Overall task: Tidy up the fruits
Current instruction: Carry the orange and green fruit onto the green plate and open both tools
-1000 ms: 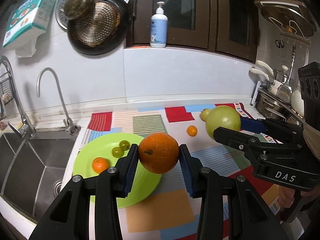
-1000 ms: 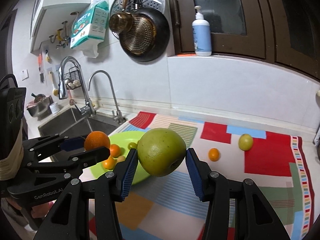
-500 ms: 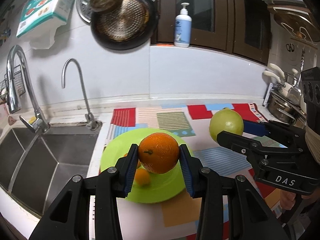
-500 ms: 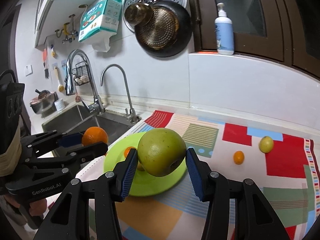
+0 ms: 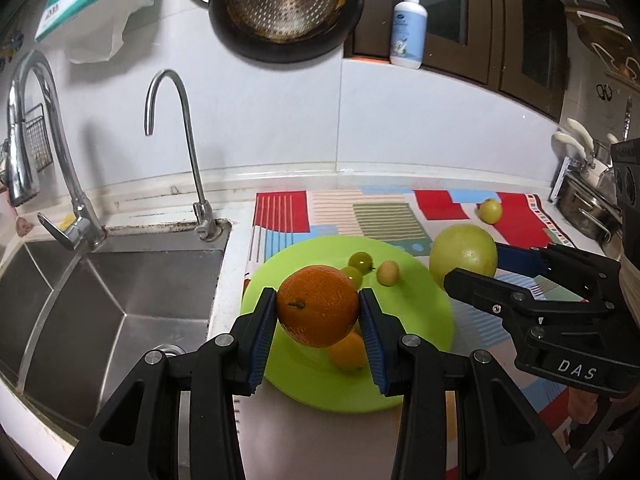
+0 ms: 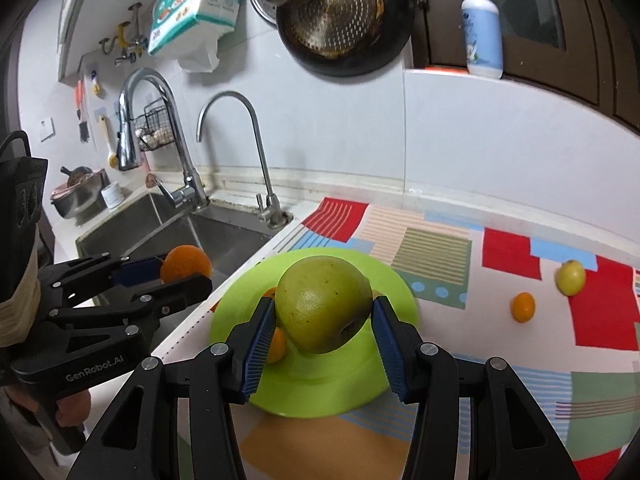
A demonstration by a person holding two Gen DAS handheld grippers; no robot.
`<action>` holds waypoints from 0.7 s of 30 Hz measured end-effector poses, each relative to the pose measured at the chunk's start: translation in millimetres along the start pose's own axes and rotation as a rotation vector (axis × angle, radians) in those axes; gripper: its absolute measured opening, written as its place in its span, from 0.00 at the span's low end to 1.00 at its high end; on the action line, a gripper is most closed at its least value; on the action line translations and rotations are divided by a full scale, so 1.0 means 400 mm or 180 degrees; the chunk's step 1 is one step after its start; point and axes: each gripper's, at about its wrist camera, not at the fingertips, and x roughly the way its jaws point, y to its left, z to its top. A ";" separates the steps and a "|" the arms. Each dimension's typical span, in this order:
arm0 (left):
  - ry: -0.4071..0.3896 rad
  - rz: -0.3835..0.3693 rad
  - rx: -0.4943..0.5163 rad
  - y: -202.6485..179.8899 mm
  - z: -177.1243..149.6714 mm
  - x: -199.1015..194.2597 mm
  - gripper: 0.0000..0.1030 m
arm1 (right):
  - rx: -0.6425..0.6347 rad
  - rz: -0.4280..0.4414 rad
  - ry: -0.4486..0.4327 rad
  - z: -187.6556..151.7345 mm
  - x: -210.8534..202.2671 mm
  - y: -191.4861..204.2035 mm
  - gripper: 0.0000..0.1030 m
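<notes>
My left gripper (image 5: pixel 319 312) is shut on a large orange (image 5: pixel 318 311), held above the near left part of a lime-green plate (image 5: pixel 424 320). My right gripper (image 6: pixel 323 312) is shut on a big green apple (image 6: pixel 322 309), held over the same plate (image 6: pixel 360 384). The plate carries two small green fruits (image 5: pixel 360 261), a pale yellow one (image 5: pixel 388 273) and a small orange one (image 5: pixel 347 350). On the patchwork mat lie a small orange fruit (image 6: pixel 523 307) and a yellow-green fruit (image 6: pixel 569 277). Each gripper shows in the other's view, the left gripper (image 6: pixel 176 276) and the right gripper (image 5: pixel 476 268).
A steel sink (image 5: pixel 100 296) with two taps (image 5: pixel 176 144) lies left of the plate. The patchwork mat (image 6: pixel 520 360) covers the counter. A dark pan (image 5: pixel 284 4) hangs on the wall and a soap bottle (image 5: pixel 408 28) stands on the ledge. Pots (image 5: pixel 588 208) sit far right.
Both grippers have moved left and down with their fruits, from over the mat to over the green plate. The sink has come closer into view. Neither grip has changed.
</notes>
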 end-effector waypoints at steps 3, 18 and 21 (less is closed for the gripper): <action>0.0020 -0.0021 0.0006 0.019 0.010 0.029 0.39 | 0.0007 -0.0028 0.0063 0.004 0.035 0.003 0.49; 0.0321 -0.0160 0.0092 0.056 0.038 0.232 0.39 | 0.0051 -0.0110 0.0458 -0.006 0.200 -0.017 0.49; 0.0356 -0.0170 0.0118 0.055 0.042 0.258 0.39 | 0.0067 -0.0127 0.0495 -0.008 0.219 -0.024 0.49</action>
